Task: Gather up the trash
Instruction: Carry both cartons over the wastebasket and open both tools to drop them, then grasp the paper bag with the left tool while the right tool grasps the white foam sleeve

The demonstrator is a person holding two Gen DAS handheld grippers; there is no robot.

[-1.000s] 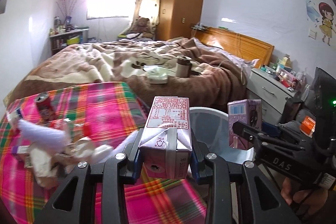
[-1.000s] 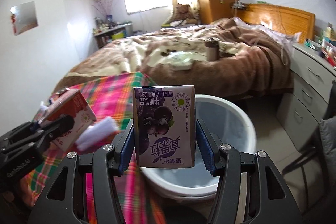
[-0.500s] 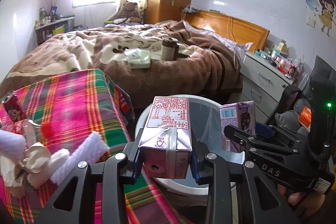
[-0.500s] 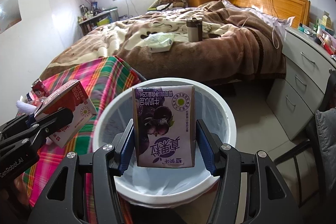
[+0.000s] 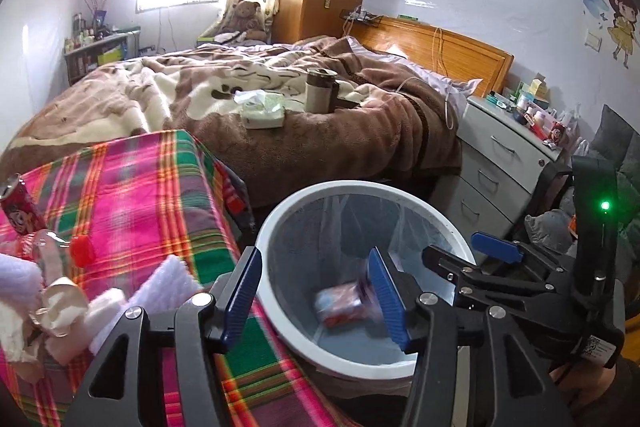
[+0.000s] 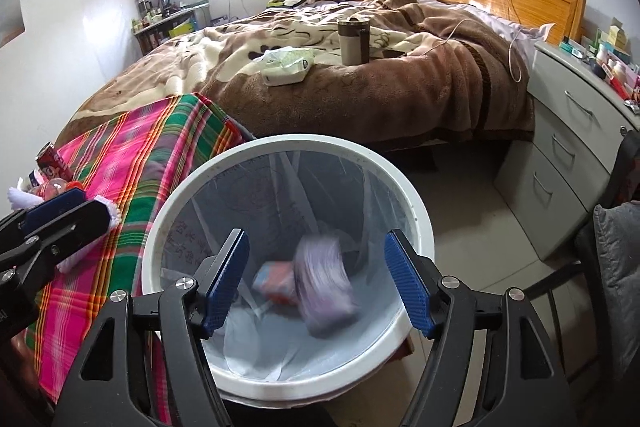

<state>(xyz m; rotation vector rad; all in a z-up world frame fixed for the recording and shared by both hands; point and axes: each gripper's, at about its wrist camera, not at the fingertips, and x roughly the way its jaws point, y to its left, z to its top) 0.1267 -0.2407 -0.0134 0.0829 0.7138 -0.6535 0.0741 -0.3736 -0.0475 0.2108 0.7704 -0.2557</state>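
Left wrist view: our left gripper point(image 5: 316, 293) has just been opening, jaws now apart with nothing between them, over the bin point(image 5: 280, 211). The red carton point(image 5: 340, 303) lies blurred low inside the bin liner, apparently just landed. Our right gripper point(image 5: 476, 257) shows at right, jaws parted, empty. More trash waits on the plaid table point(image 5: 132, 187): a can point(image 5: 18, 205), white tissues point(image 5: 168, 279), crumpled wrappers point(image 5: 60, 307). Right wrist view: our right gripper point(image 6: 316, 281) has also just been opening, jaws wide and empty; the purple carton point(image 6: 326, 281) is blurred inside the bin point(image 6: 416, 195), beside the red carton point(image 6: 274, 281). We judge the remaining pieces light: tissues soft and squashy, pinch mid-bulk; the can stiff but slick and dentable, take it across the middle.
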